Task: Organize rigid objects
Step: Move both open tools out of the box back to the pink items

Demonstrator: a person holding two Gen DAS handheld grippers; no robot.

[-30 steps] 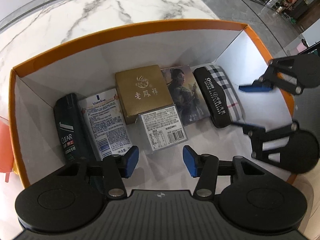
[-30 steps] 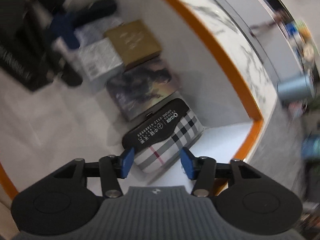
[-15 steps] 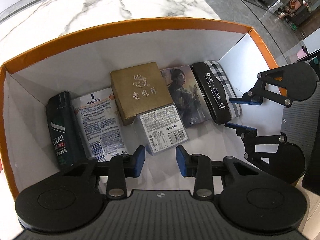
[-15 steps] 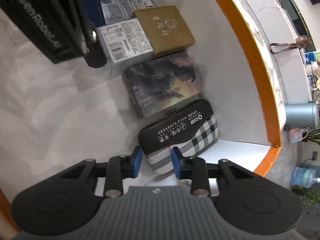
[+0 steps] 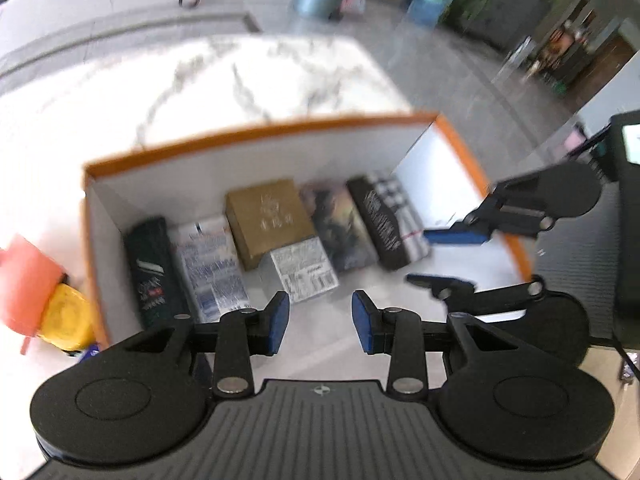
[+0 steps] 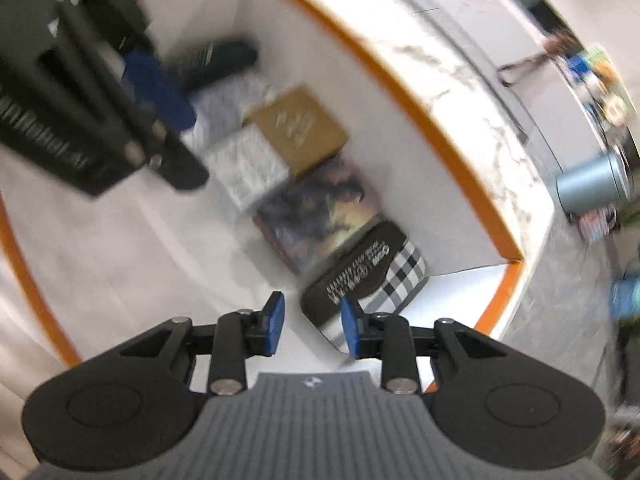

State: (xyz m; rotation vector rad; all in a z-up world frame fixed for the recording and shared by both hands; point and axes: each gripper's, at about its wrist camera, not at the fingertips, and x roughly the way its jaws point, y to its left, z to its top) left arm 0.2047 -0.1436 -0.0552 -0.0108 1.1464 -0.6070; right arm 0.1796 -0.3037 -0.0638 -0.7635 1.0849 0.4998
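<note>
**Inspector:** State the container and its contents.

**Assistant:** An orange-rimmed box [image 5: 256,136] with white inner walls sits on a marble-patterned table [image 5: 240,76]. A row of items lies along its far wall. From left in the left wrist view: a dark green shampoo bottle [image 5: 152,272], a white Vaseline packet [image 5: 210,268], a gold box [image 5: 269,222] with a small white labelled box [image 5: 306,270] touching its near edge, a picture-printed box [image 5: 340,232], then a black and plaid case [image 5: 386,228] nearest the right wall. All lie flat, packed side by side.

**Inspector:** Left gripper?

**Assistant:** The left gripper [image 5: 319,317] is released, its blue pads parted with nothing between them, held above the bare floor of the box near the labelled box.

**Inspector:** Right gripper?

**Assistant:** The right gripper [image 6: 308,322] is also released and empty. In its own view the near end of the plaid case [image 6: 368,276] shows between and just beyond the pads; contact cannot be confirmed. In the left wrist view the same gripper [image 5: 444,256] reaches in from the right, its upper pad just beside the case.

**Inspector:** Anything outside the box?

**Assistant:** A pink item [image 5: 24,284] and a yellow item [image 5: 66,322] lie against the box's left outer wall; blur prevents identification. A grey-blue cylinder [image 6: 592,184] stands beyond the table.
</note>
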